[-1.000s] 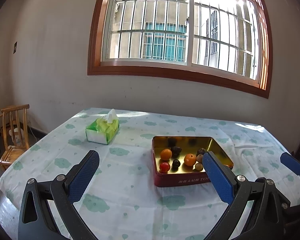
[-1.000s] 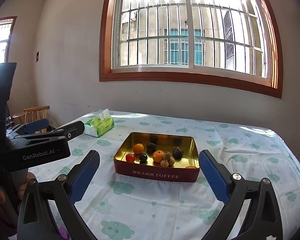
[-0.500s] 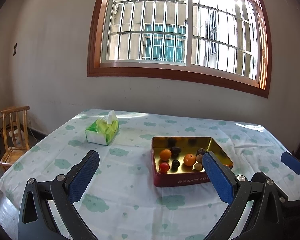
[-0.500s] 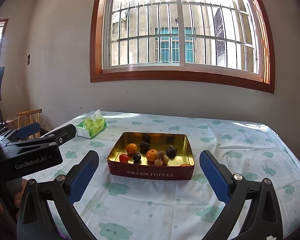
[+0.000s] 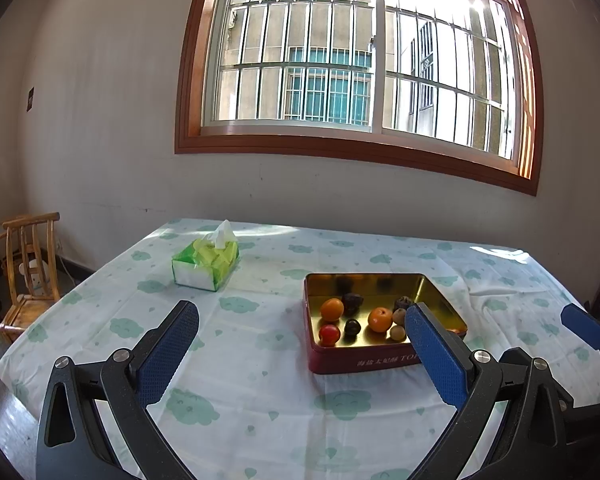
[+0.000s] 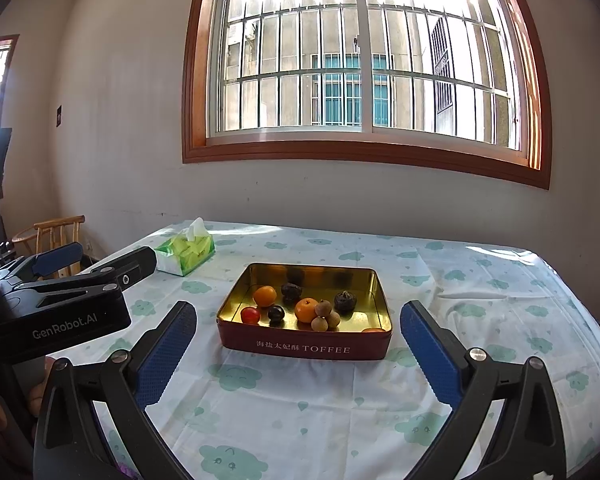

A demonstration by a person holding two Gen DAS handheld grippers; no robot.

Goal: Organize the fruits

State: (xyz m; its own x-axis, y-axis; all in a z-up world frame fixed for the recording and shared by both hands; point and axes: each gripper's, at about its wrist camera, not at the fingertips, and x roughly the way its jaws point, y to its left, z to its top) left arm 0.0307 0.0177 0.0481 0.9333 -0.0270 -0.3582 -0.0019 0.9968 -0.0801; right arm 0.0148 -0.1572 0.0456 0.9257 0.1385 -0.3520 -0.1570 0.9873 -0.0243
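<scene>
1. A wooden chair point(image 5: 28, 272) stands on the floor off the table's left edge, against the wall.
2. The left gripper point(image 5: 302, 344) hovers above the near part of the table point(image 5: 260, 400), jaws spread wide with nothing between them; cloud-print cloth lies bare under it.
3. A green tissue box point(image 5: 206, 262) sits towards the far left of the table, a white sheet sticking up from its slot, well apart from the tin.
4. The red toffee tin point(image 6: 306, 346), gold inside and lidless, rests near the table's middle. The fruits are all in it: a red tomato point(image 6: 250, 315) at the front left, a dark plum point(image 6: 276, 313) just beside it, an orange point(image 6: 265, 295) behind them, a second orange point(image 6: 306, 309) in the middle, three small brown longans point(image 6: 324, 316) touching each other, and two dark wrinkled fruits point(image 6: 345, 301) further back.
5. The right gripper point(image 6: 298, 346) hangs in front of the tin, jaws wide apart and empty, framing the tin between its blue pads point(image 6: 430, 356).
6. To the right of the tin the cloth is wrinkled but bare out to the right edge; the far edge runs close to the wall under the barred window point(image 6: 364, 60).
</scene>
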